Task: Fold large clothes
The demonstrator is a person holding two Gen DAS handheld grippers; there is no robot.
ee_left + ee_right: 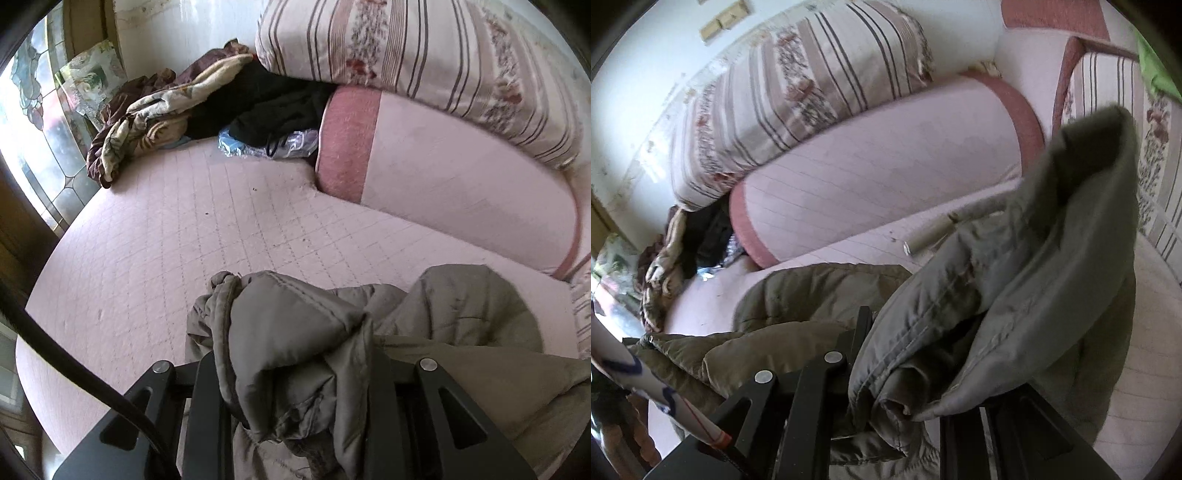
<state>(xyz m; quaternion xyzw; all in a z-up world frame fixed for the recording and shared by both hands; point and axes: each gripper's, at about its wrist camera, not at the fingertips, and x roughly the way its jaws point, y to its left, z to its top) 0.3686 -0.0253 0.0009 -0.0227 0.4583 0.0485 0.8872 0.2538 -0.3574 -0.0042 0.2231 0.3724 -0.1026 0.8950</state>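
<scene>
Left wrist view: left gripper (295,398), black, two fingers closed around a bunched fold of the olive-grey padded jacket (295,343); fabric spills over and between the fingers, the rest of the garment trailing off to the right over the near edge of the bed (155,236); bed surface pale pink, quilted in a grid; pink bolster (443,177) with a darker red end band lying across the far side; striped floral quilt (424,62) stacked on top of the bolster; heap of brown-and-cream blanket (147,118) and black cloth (273,103) in the far corner beside a stained-glass window (33,122); crinkled blue-and-clear plastic bag (266,146) just beside the black cloth; black cable (74,365) crossing the lower left. Right wrist view: right gripper (894,413), fingers clamped on another fold of the same jacket (1015,277), one stiff flap held raised and standing up toward the right; remaining jacket bulk lying on the bed (1145,332) to the left; small cardboard tube (931,236) lying on the bed just beyond the jacket, near the bolster (879,170); striped quilt (783,85) above it.
</scene>
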